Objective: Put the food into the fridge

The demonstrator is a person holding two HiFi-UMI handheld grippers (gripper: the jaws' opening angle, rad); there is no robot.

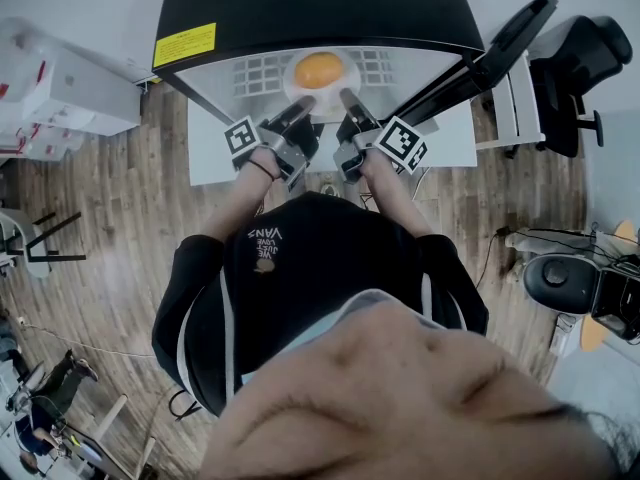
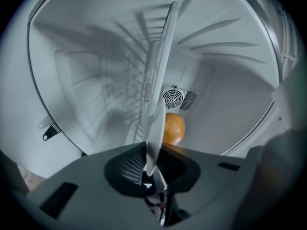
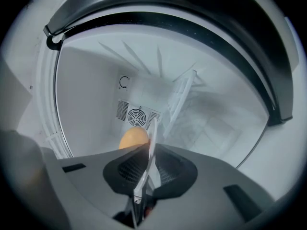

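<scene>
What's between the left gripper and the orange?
Only the white plate, which the left gripper clamps, runs to the orange; that gripper's view shows it.

An orange (image 1: 320, 69) lies on the plate (image 1: 292, 88) over the wire shelf (image 1: 255, 71).

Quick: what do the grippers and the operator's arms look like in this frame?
The left gripper and right gripper: grey moulded bodies, dark mesh-textured pads, each with a white cube of black square markers. Black short-sleeved T-shirt with small print; dark wristband on the left wrist.
</scene>
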